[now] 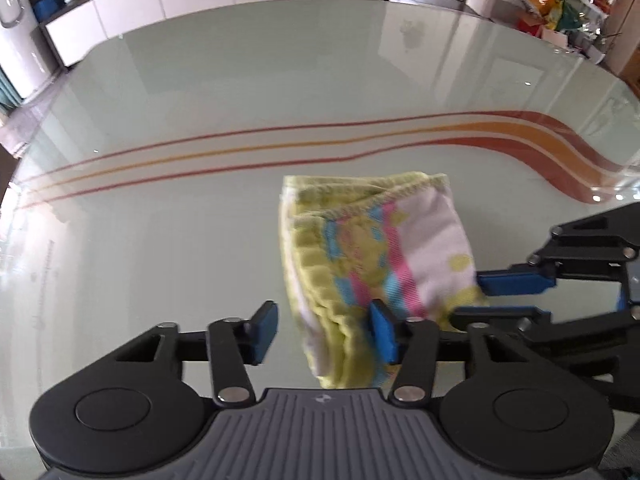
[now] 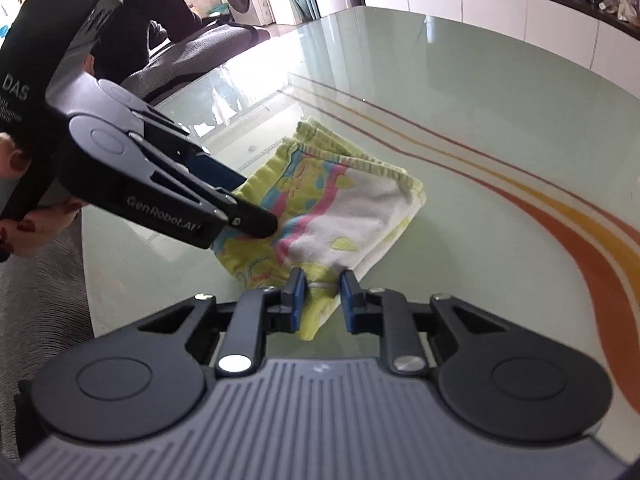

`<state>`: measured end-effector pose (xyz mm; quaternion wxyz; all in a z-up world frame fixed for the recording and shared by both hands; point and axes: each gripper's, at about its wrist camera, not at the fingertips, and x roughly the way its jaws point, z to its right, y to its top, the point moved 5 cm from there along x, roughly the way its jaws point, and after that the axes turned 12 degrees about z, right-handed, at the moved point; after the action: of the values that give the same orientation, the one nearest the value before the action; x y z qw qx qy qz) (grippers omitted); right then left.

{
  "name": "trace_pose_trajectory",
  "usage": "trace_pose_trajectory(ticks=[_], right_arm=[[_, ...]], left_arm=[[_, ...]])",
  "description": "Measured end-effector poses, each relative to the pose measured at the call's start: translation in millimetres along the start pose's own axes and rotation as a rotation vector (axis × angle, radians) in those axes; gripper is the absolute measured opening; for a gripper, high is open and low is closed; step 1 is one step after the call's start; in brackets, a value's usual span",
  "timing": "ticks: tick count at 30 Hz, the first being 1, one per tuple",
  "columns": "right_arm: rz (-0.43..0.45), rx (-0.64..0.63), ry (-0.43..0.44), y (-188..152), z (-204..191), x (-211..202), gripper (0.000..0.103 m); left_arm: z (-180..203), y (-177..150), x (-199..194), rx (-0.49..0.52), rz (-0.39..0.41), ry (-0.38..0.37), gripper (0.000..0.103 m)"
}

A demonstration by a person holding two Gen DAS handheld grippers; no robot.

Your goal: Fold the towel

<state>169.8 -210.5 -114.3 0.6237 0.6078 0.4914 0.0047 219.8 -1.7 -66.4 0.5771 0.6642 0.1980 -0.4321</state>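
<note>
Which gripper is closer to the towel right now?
Right, narrowly. The right gripper has its fingers pinching a corner of the towel. The left gripper straddles another edge, open, with only one finger against the cloth.

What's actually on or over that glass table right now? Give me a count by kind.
Towels: 1, the folded towel in yellow, pink, blue and white
Handheld grippers: 2, the left gripper and the right gripper
Tables: 1, the glass table with orange and red stripes
Total: 4
</note>
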Motion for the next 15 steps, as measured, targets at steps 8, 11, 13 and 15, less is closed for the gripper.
trace_pose_trajectory(ticks=[8,11,13,15], right_arm=[[-0.007,0.008,-0.001,-7.7,5.3,-18.8,0.014],[-0.009,0.005,-0.017,-10.7,8.8,-27.2,0.014],[-0.011,0.003,-0.028,-12.3,10.0,-30.5,0.013],[-0.014,0.003,-0.04,-14.1,9.8,-34.4,0.013]], left_arm=[[24.2,-2.2,2.4,0.047,0.002,-0.028,0.033],[30.9,-3.2,3.7,0.037,0.002,-0.033,0.032],[40.7,-4.4,4.8,0.033,0.003,-0.035,0.032],[46.2,-3.5,10.6,0.033,0.005,-0.04,0.031]])
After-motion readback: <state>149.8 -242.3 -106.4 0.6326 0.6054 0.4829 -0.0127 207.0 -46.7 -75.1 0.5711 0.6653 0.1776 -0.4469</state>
